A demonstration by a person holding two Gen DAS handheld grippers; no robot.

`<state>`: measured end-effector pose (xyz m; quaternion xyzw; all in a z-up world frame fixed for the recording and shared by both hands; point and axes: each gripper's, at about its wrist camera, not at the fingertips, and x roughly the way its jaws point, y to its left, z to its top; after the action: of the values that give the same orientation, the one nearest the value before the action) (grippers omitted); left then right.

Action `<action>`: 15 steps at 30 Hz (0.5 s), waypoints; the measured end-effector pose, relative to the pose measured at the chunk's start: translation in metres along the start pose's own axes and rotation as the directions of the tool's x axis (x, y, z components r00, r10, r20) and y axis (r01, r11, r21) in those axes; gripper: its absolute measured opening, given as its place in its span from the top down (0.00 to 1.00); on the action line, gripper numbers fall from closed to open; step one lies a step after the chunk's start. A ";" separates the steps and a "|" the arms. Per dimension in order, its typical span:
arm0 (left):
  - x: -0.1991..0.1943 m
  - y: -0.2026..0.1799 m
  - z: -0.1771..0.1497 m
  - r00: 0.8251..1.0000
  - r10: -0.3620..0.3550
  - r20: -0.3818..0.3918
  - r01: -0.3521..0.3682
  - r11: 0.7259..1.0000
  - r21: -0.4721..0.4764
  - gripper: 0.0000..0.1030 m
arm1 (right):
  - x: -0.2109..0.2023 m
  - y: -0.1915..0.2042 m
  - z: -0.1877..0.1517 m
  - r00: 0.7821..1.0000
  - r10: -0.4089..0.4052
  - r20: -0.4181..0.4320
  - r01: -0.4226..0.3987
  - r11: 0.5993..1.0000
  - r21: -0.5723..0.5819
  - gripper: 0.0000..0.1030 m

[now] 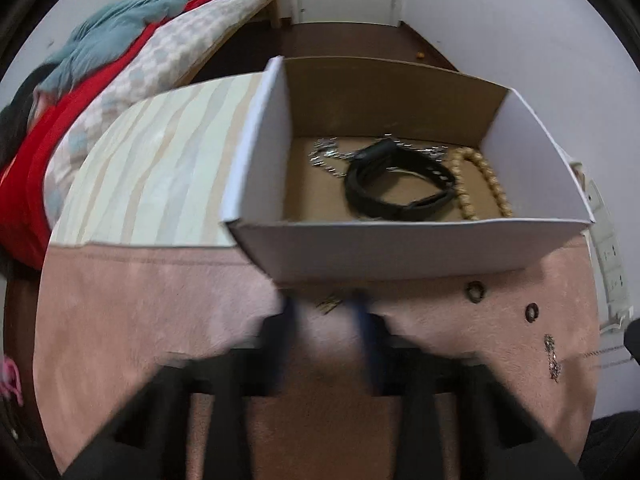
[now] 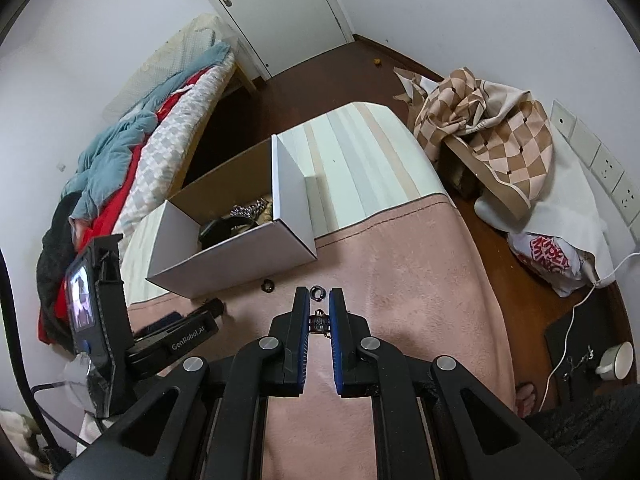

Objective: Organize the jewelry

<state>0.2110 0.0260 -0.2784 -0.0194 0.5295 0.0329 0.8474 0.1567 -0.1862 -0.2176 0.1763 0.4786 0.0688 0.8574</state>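
An open white cardboard box [image 1: 400, 248] [image 2: 240, 264] stands on the pink blanket [image 1: 140, 300]. It holds a black bracelet [image 1: 396, 188], a beaded bracelet [image 1: 488, 180] and a silver chain [image 1: 328, 156]. My left gripper [image 1: 326, 308] is blurred just before the box's near wall. Its fingers stand apart around a small gold piece [image 1: 330, 305] without visibly pressing it. Two dark rings [image 1: 475, 292] [image 1: 532, 312] and a silver pendant [image 1: 552, 356] on a chain lie on the blanket to the right. My right gripper [image 2: 319, 294] hovers shut above them, and the pendant [image 2: 319, 322] shows through its narrow gap.
A striped sheet [image 2: 360, 152] covers the far half of the surface. Heaped bedding [image 2: 132, 152] lies at the left. A checkered cloth pile [image 2: 492, 132] and a printed bag [image 2: 548, 260] sit on the floor at the right, near wall sockets [image 2: 604, 168], a cable and a cup [image 2: 616, 360].
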 end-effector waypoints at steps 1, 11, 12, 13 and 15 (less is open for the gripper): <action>0.000 -0.002 0.001 1.000 0.003 -0.002 -0.003 1.000 0.006 0.90 | 0.000 0.001 0.000 1.000 0.000 -0.001 0.000 1.000 -0.002 0.90; -0.033 0.011 -0.004 0.997 -0.081 0.006 0.081 0.997 -0.008 0.91 | -0.023 0.017 0.011 0.999 0.041 0.021 -0.040 0.999 -0.020 0.90; -0.041 0.014 -0.005 0.996 -0.091 0.011 0.091 0.996 -0.014 0.91 | -0.029 0.020 0.014 0.998 0.056 0.026 -0.056 0.998 -0.024 0.90; -0.049 0.017 -0.005 0.995 -0.101 0.015 0.101 0.995 -0.019 0.91 | -0.035 0.023 0.018 0.997 0.071 0.029 -0.070 0.997 -0.029 0.90; -0.068 0.025 -0.004 0.992 -0.126 0.024 0.127 0.991 -0.037 0.91 | -0.047 0.030 0.027 0.994 0.104 0.037 -0.103 0.994 -0.039 0.90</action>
<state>0.1760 0.0480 -0.2191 -0.0688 0.5175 -0.0106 0.8529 0.1557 -0.1778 -0.1558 0.1863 0.4505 0.1186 0.8650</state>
